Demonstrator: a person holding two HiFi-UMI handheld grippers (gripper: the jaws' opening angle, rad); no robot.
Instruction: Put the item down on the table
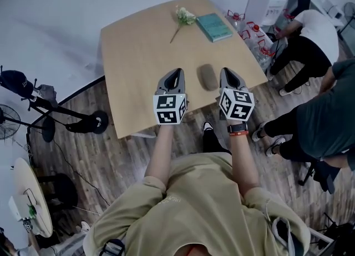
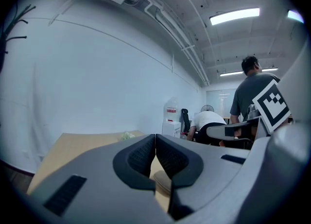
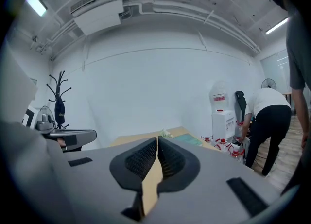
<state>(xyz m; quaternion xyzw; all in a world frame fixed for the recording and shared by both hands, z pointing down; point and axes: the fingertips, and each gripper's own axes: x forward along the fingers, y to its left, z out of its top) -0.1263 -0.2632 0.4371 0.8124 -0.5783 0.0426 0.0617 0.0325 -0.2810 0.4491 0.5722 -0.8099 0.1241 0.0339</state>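
Note:
A flat, oval, grey-brown item point(image 1: 208, 77) lies on the wooden table point(image 1: 138, 55) near its front edge, between my two grippers and touching neither. My left gripper point(image 1: 178, 74) sits just left of it, my right gripper point(image 1: 226, 72) just right of it. In the left gripper view the pads of the left gripper point(image 2: 155, 138) meet with nothing between them, and a tan rounded edge of the item point(image 2: 163, 181) shows below them. In the right gripper view the right gripper point(image 3: 158, 140) is shut too, holding nothing.
A pale flower point(image 1: 184, 16) and a teal book point(image 1: 214, 26) lie at the table's far side. Water bottles point(image 1: 255, 33) and a white dispenser point(image 1: 265, 2) stand past the right corner, with people point(image 1: 310, 33) there. A fan and stand point(image 1: 33, 99) are on the left floor.

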